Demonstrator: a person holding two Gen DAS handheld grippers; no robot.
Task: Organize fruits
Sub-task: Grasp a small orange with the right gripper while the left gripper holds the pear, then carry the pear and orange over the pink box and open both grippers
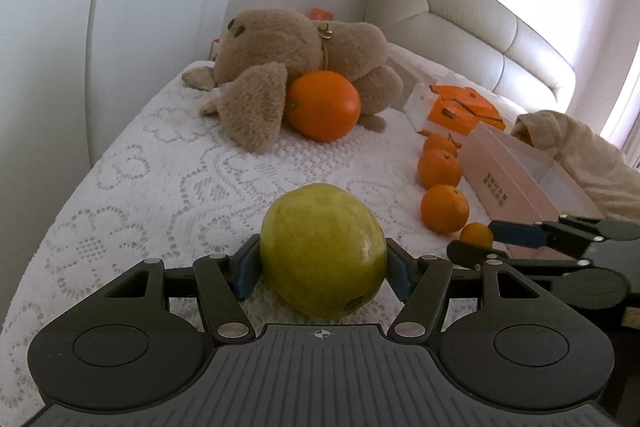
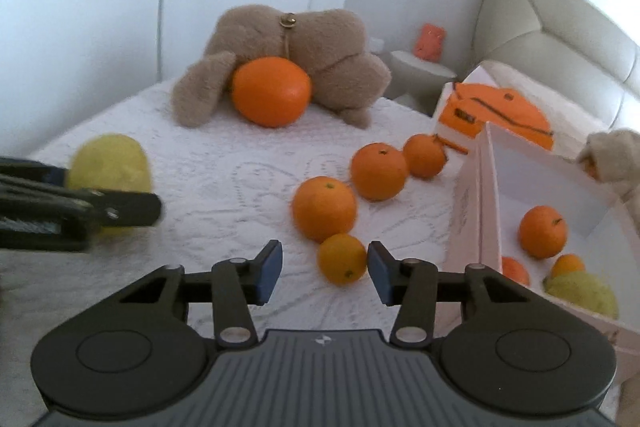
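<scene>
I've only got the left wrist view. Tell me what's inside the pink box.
Observer: The pink box holds a mandarin, with a yellow-green fruit in its near corner.
Operator: Now report how the right tool sits on its target.
Observer: The right tool stands open around the small mandarin, and a clear gap shows on the fruit's left side.
</scene>
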